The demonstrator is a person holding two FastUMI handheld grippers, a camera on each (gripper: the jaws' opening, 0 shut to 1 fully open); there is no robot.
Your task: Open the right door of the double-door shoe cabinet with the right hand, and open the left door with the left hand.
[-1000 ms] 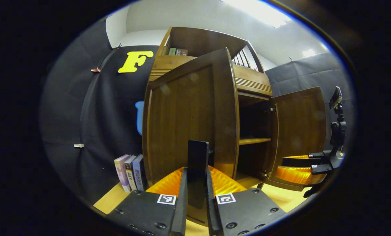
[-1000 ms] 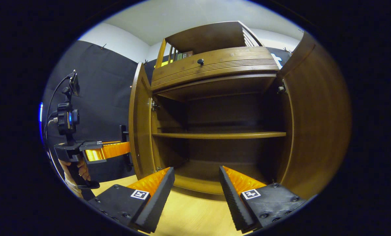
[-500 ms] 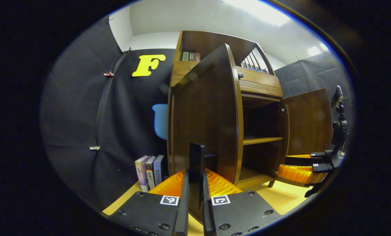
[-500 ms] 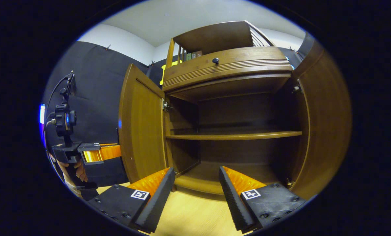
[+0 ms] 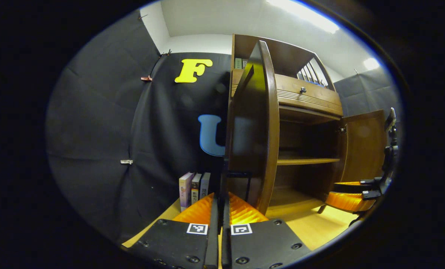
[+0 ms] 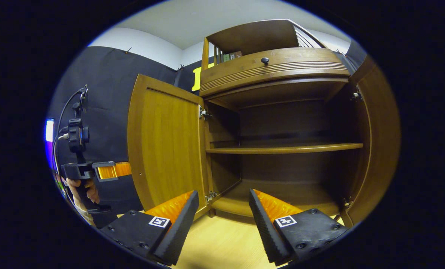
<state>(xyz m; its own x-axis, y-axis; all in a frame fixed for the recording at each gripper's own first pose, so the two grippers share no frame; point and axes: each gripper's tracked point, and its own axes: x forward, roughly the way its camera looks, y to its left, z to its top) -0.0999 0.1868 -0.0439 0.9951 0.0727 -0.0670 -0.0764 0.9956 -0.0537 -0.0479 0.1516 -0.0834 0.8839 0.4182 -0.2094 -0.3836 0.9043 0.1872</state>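
Left gripper view showed the left tongs (image 5: 221,203) closed on the thin dark handle (image 5: 226,175) of the brown wooden left door (image 5: 250,127) of the double-door shoe cabinet (image 5: 304,101), both fingers pressed against it. That door stood swung far out, seen almost edge-on. Beside the cabinet, three upright books (image 5: 194,188) stood on the light wooden floor (image 5: 308,228) against the black cloth wall. Farther off, the brown wooden right door (image 5: 364,144) stood open, with the right tongs (image 5: 351,192) near its lower edge.

In the right gripper view the right tongs (image 6: 222,209) were spread wide apart with nothing between the fingers, held in front of the cabinet's open lower compartment. Both doors (image 6: 166,145) stood wide open, showing a bare wooden shelf (image 6: 282,148) across the middle. A small dark knob (image 6: 264,60) sat on the drawer front above. At the left a hand (image 6: 82,188) held the left tongs (image 6: 110,170), which reached behind the left door
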